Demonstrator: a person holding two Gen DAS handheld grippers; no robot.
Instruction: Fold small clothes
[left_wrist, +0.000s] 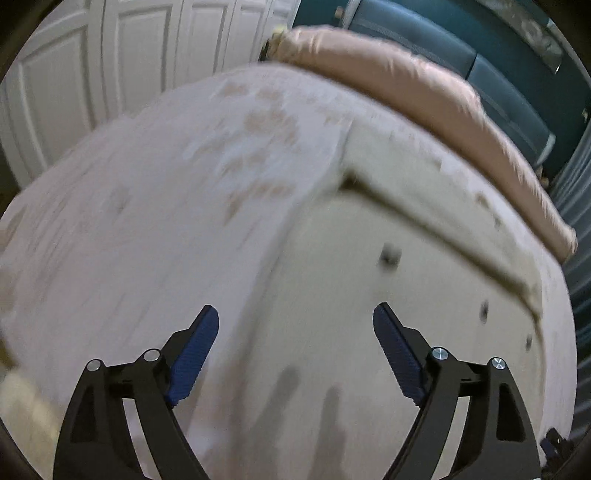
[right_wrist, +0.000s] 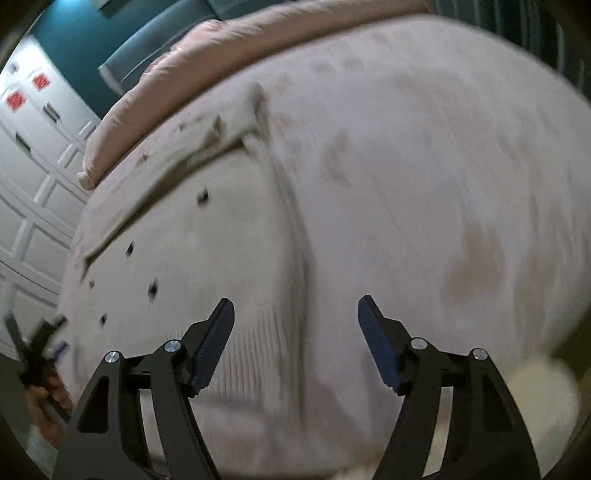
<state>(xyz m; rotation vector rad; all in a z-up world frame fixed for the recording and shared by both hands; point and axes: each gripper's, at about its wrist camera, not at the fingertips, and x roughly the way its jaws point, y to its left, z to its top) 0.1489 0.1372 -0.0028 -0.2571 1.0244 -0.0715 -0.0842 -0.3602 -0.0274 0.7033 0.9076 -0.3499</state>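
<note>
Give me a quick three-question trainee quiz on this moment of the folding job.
1. True or false: the left gripper is clamped on the cream garment.
2. What lies along the far edge of the bed? A) a pink rolled quilt B) a laptop C) a basket
3. Fill in: the right gripper has its jaws ____.

Key: 1 false, its jaws stand apart with nothing between them; 2 A; 3 open.
</note>
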